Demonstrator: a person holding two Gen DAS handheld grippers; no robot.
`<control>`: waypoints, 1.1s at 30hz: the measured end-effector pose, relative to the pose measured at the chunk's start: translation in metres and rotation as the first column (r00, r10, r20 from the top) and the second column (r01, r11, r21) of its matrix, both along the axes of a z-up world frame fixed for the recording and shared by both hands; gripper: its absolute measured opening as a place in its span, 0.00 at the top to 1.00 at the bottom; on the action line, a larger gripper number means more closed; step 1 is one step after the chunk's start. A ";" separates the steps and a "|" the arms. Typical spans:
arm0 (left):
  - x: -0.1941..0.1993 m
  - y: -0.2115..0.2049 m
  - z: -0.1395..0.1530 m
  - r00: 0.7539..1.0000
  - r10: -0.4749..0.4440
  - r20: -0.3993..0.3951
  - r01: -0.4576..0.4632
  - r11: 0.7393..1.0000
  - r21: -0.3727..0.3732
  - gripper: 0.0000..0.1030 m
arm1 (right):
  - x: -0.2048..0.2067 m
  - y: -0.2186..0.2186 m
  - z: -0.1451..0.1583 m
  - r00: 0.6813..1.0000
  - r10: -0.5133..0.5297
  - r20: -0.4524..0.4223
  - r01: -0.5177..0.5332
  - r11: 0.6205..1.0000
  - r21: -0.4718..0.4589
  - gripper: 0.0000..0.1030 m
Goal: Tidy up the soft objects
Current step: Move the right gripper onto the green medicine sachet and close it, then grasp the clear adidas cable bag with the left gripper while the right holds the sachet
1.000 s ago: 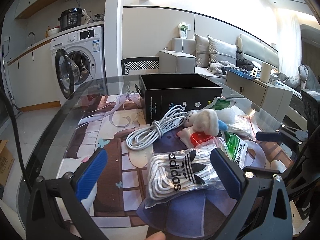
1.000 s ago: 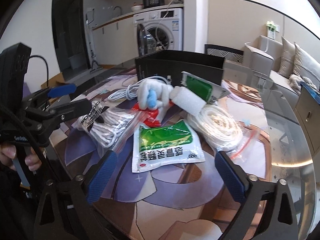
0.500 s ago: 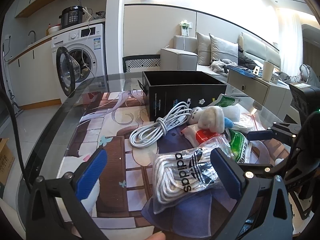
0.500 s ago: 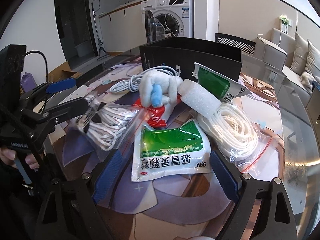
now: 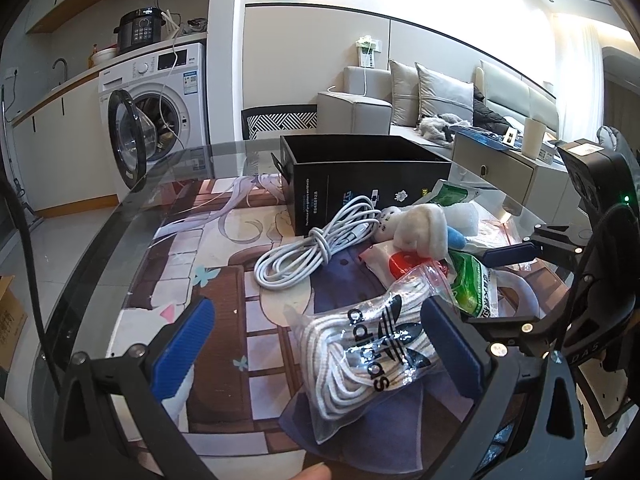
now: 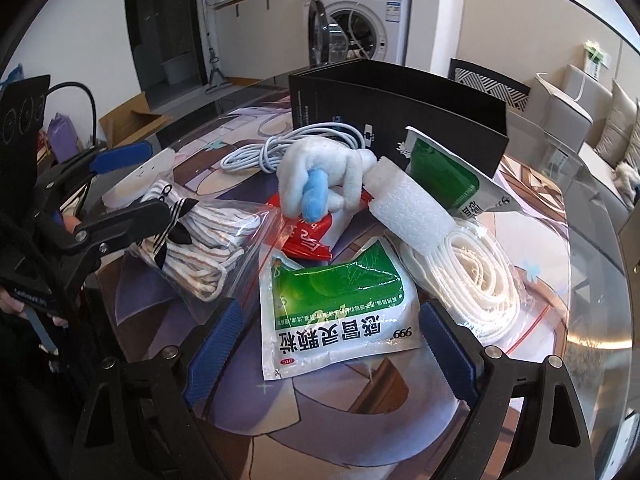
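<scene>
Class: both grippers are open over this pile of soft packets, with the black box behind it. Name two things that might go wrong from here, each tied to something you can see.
1. The left gripper is open around the slippery adidas lace bag; it might pinch only loose plastic and slip.
2. The green sachet between the right gripper fingers is overlapped by the white lace bag; lifting it may drag that bag along.
</scene>
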State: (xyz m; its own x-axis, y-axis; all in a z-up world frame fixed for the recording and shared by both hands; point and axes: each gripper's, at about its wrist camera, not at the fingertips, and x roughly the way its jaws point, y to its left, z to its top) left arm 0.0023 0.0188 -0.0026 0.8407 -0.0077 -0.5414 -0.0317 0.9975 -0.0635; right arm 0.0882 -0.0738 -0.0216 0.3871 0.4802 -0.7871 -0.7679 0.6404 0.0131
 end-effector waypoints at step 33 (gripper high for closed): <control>0.005 -0.008 -0.008 0.987 -0.118 -0.107 0.111 0.992 -0.064 0.00 | -0.022 -0.038 0.007 0.999 -0.035 0.019 0.033 0.995 0.092 0.42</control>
